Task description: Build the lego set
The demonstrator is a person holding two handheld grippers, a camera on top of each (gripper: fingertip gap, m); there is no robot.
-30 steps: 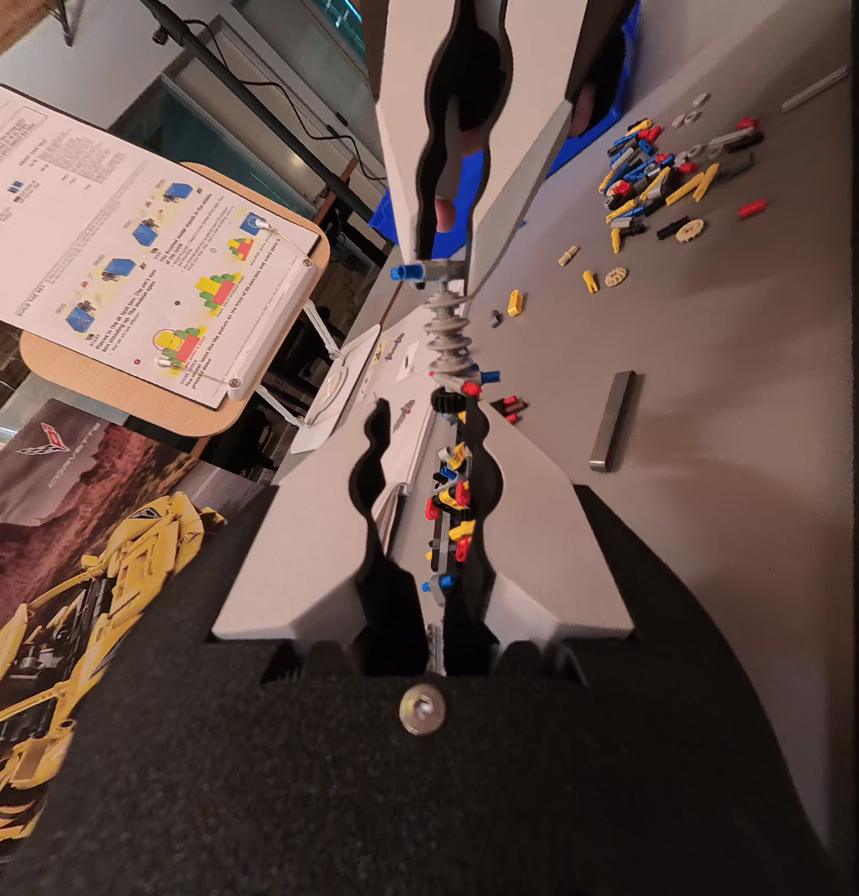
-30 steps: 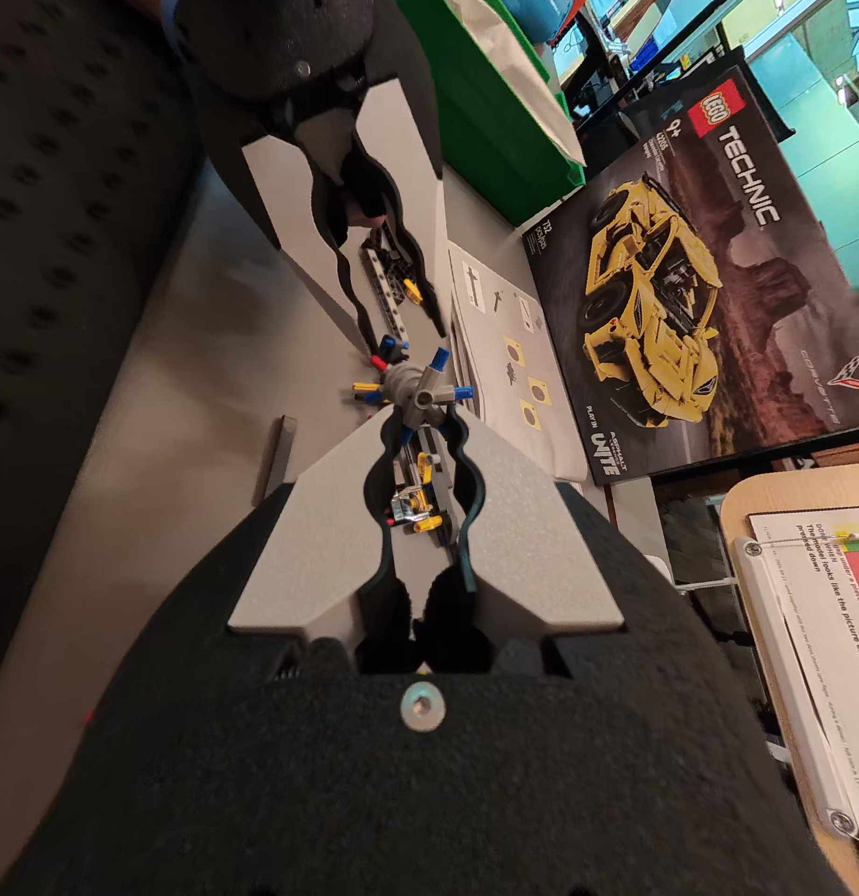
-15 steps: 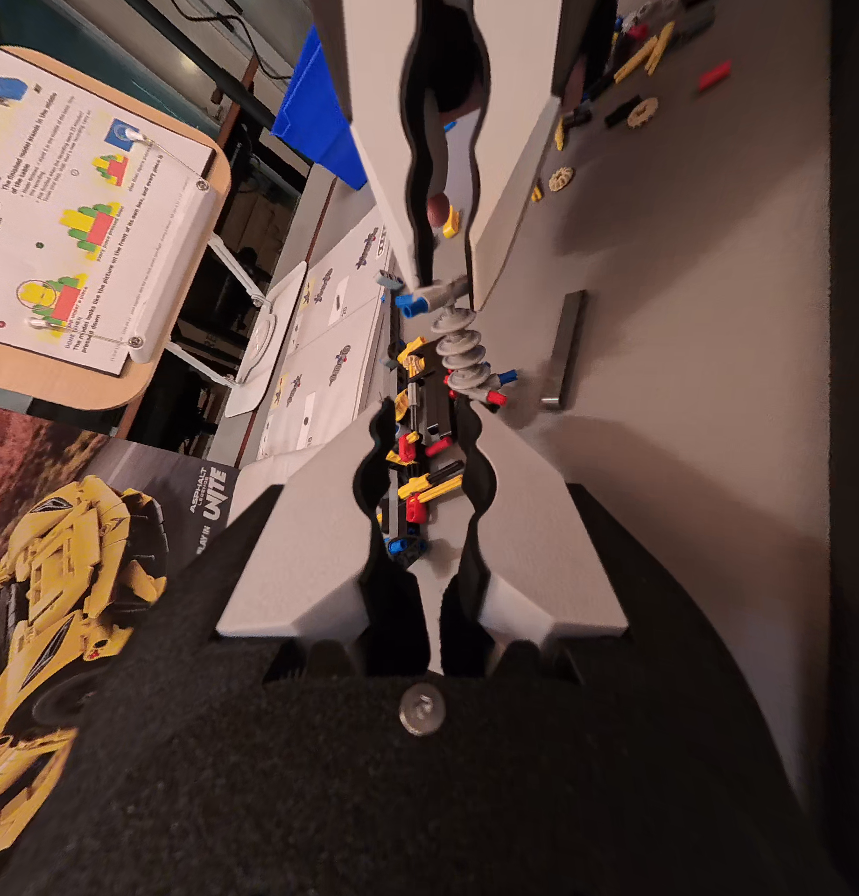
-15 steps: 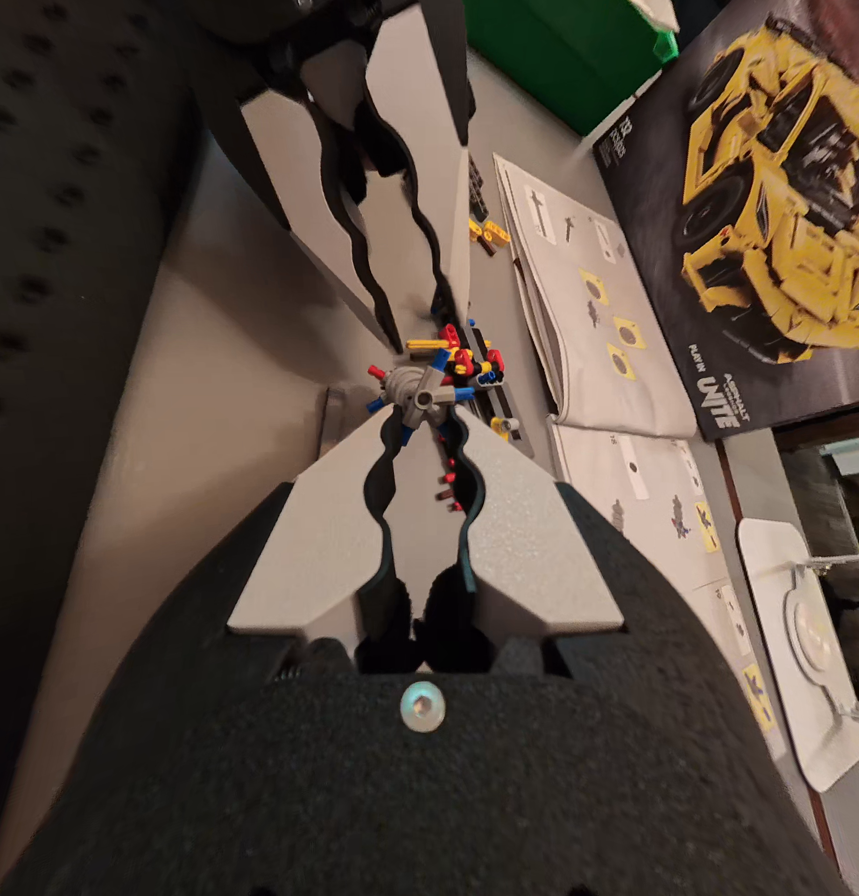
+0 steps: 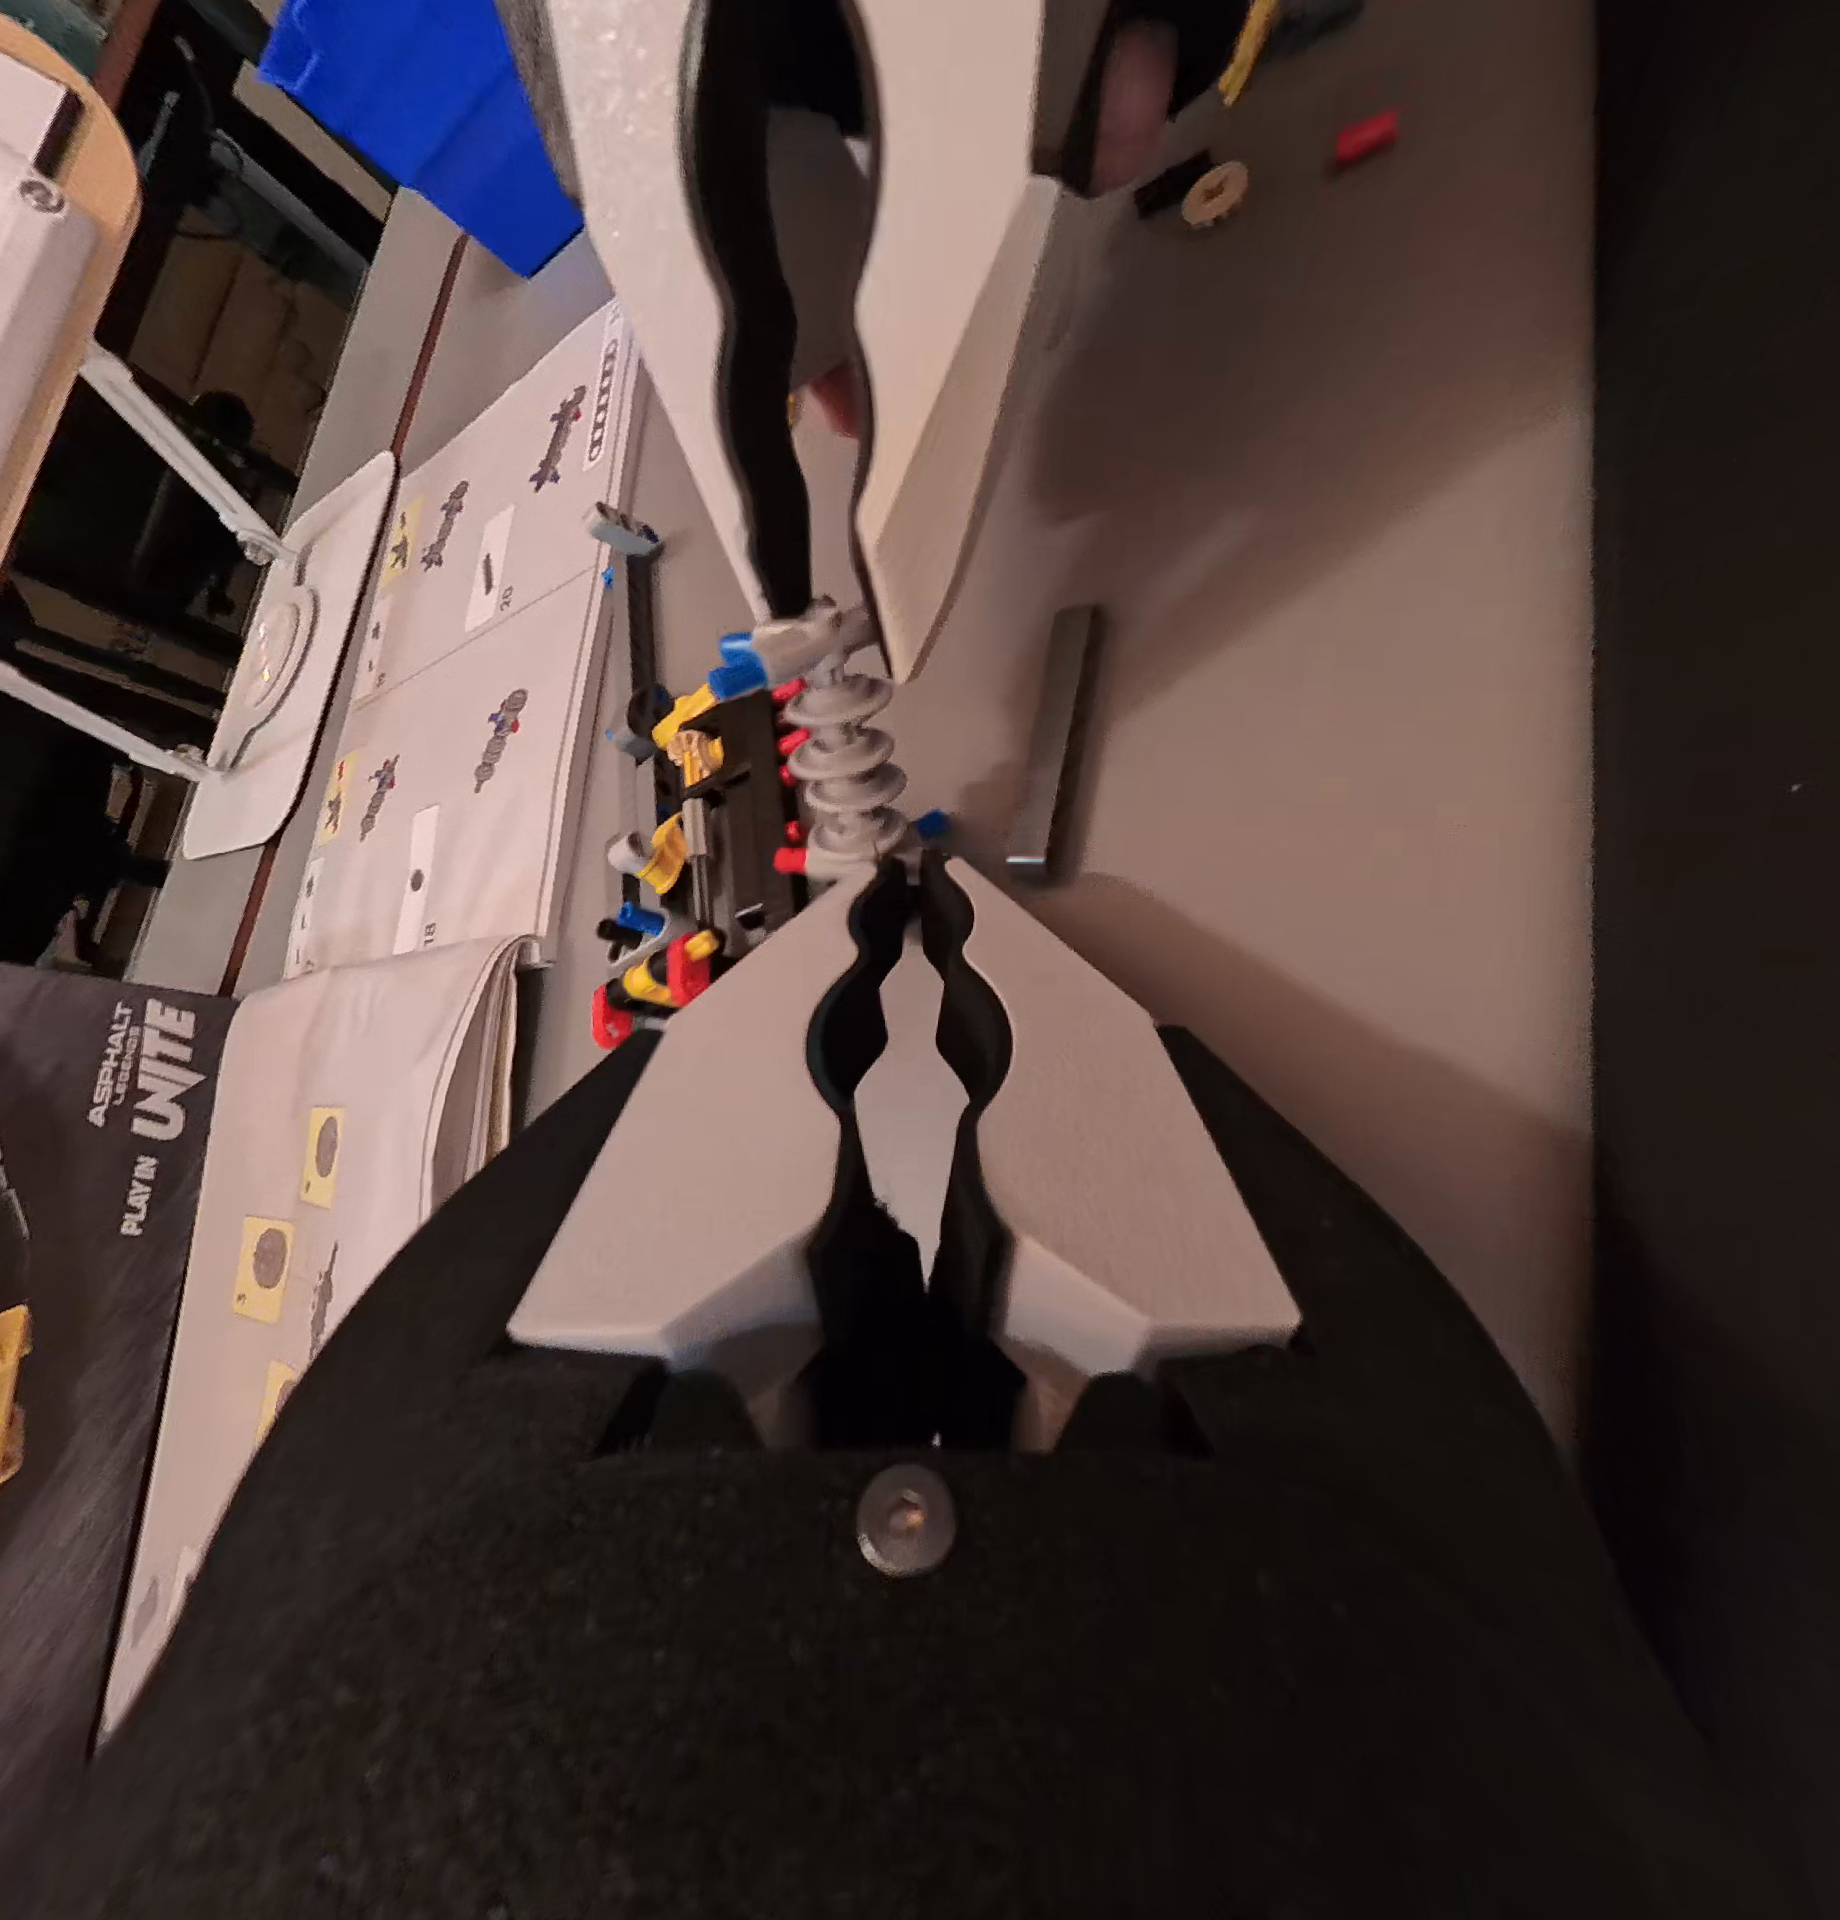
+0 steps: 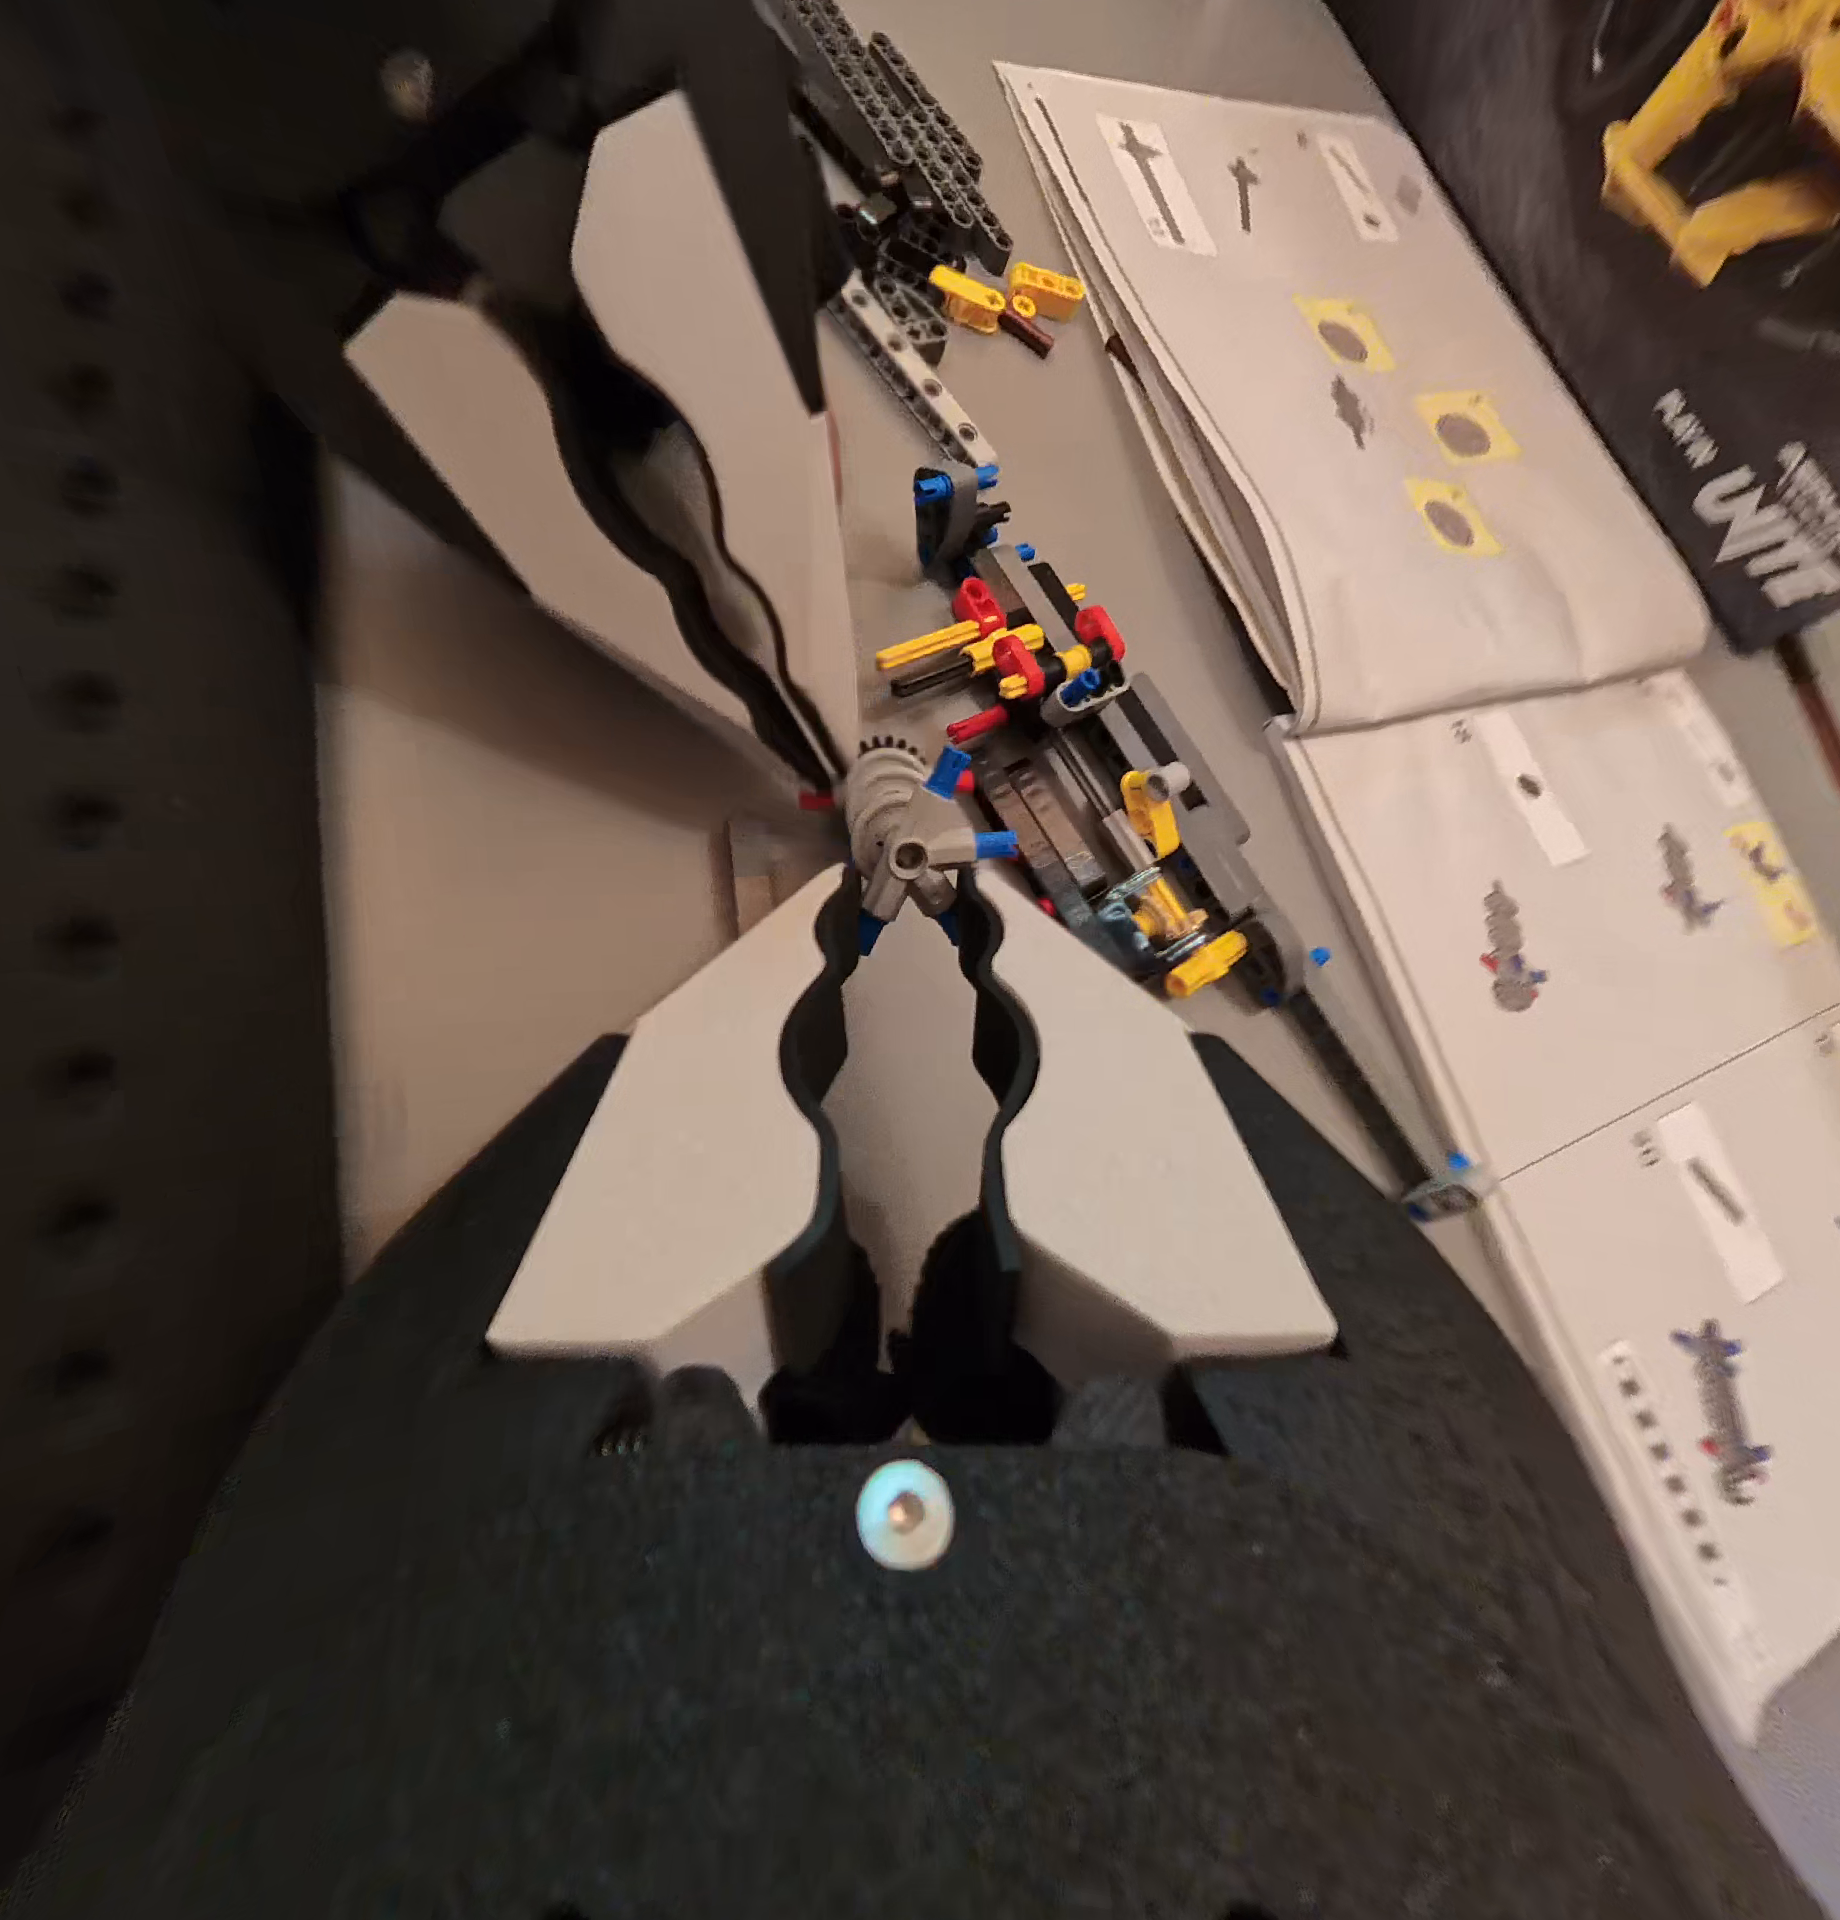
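A grey disc-stacked shaft assembly (image 5: 845, 764) with blue and red pins is held between both grippers, just above the grey table. My left gripper (image 5: 911, 868) is shut on its near end. My right gripper (image 6: 905, 883) is shut on the grey connector (image 6: 911, 857) at the other end. In the left wrist view the right gripper (image 5: 828, 634) comes in from the top. In the right wrist view the left gripper (image 6: 822, 790) comes in from the upper left. The partly built black, yellow and red chassis (image 5: 729, 821) lies right beside the shaft; it also shows in the right wrist view (image 6: 1092, 790).
Open instruction booklets (image 5: 480, 727) (image 6: 1415, 499) and the set's box (image 6: 1778, 312) lie beyond the chassis. A loose grey beam (image 5: 1051, 748) lies on the table. Black beams and yellow parts (image 6: 926, 218) are piled farther off. A blue bin (image 5: 428, 114) stands at the back. The gap from one gripper's tips to the other's is roughly 4 cm.
Both grippers have carried the shaft assembly down and across to the chassis beside the booklets. The loose parts pile and the clipboard have slid out of view.
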